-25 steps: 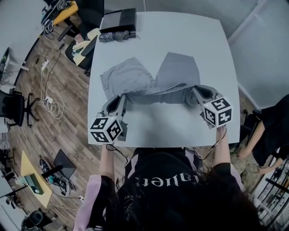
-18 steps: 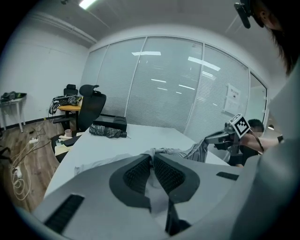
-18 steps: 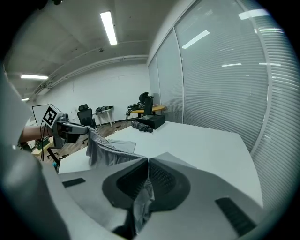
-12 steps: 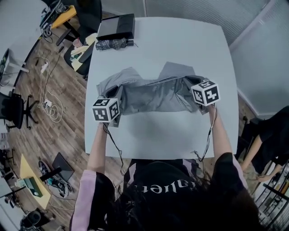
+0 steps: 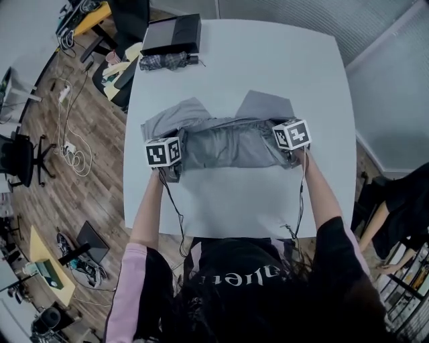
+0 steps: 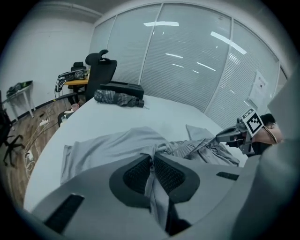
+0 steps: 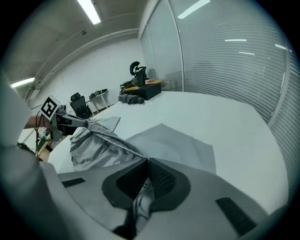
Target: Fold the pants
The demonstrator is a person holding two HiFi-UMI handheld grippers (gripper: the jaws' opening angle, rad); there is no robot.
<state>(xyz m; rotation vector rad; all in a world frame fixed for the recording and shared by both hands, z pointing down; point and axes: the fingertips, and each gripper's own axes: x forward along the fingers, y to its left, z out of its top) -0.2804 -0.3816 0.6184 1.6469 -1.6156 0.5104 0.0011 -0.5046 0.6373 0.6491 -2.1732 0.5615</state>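
Observation:
Grey pants (image 5: 228, 142) lie on the white table (image 5: 234, 67), their waist end folded back over the two legs. My left gripper (image 5: 169, 155) is shut on the left corner of the waistband, and grey cloth (image 6: 152, 176) shows pinched between its pads. My right gripper (image 5: 287, 142) is shut on the right corner, with cloth (image 7: 140, 199) caught between its pads. The waistband (image 7: 108, 138) stretches taut between the two grippers. Both leg ends (image 5: 268, 104) stick out beyond the fold. In the left gripper view the right gripper (image 6: 234, 135) shows at the far right.
A black box (image 5: 171, 35) and a folded dark umbrella (image 5: 164, 61) sit at the table's far left corner. An office chair (image 5: 134, 20) stands behind it. Cables (image 5: 70, 147) trail on the wood floor to the left. Another person (image 5: 395, 208) is at the right edge.
Both grippers have carried the waistband away from the near table edge and down over the legs, making the fold. The pants' near half now lies doubled on the far half.

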